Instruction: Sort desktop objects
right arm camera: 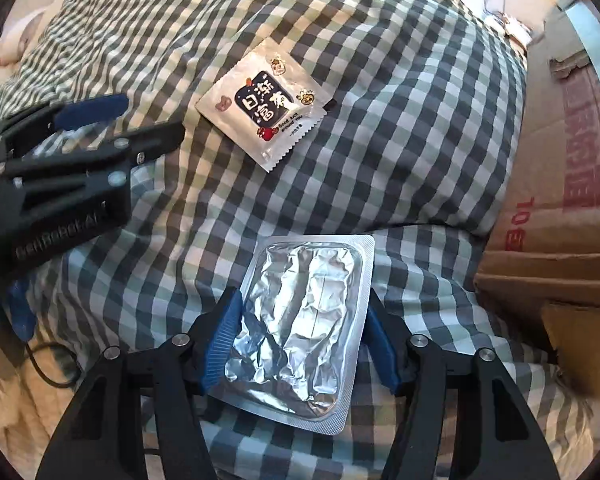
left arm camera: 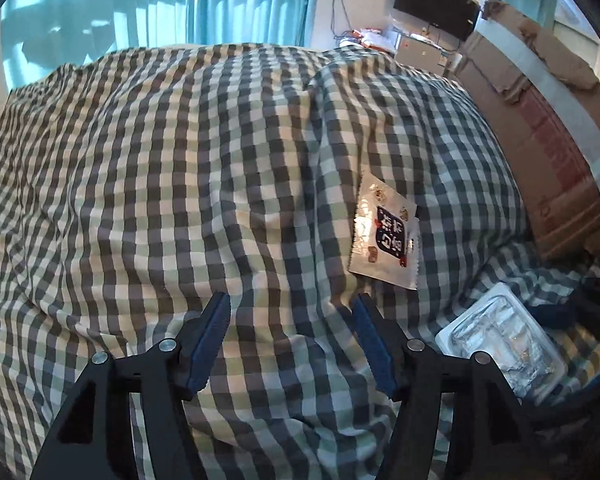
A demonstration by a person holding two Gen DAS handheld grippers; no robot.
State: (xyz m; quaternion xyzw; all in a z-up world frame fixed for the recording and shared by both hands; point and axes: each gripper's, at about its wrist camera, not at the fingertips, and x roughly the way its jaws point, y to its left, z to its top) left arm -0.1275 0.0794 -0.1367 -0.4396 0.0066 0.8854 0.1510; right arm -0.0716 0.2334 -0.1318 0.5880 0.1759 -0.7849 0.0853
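A silver foil blister pack [right arm camera: 304, 320] lies on the checked cloth [right arm camera: 400, 128], and my right gripper [right arm camera: 300, 312] is shut on it, one blue pad against each long edge. The left wrist view catches the same pack [left arm camera: 500, 340] at lower right. Beyond the pack rests a white sachet [right arm camera: 266, 104] with a dark label, flat on the cloth and touched by neither gripper. My left gripper [left arm camera: 290, 304] stands open over bare cloth with nothing between its fingers; the sachet [left arm camera: 386, 228] is just ahead and to its right. From the right wrist camera the left gripper [right arm camera: 140, 124] shows at the left.
A large cardboard box [right arm camera: 560, 200] stands along the right side of the cloth. Teal curtains [left arm camera: 140, 0] and a black screen [left arm camera: 436, 0] are at the back. A dark cable [right arm camera: 48, 364] lies at the lower left. The cloth is rumpled into folds.
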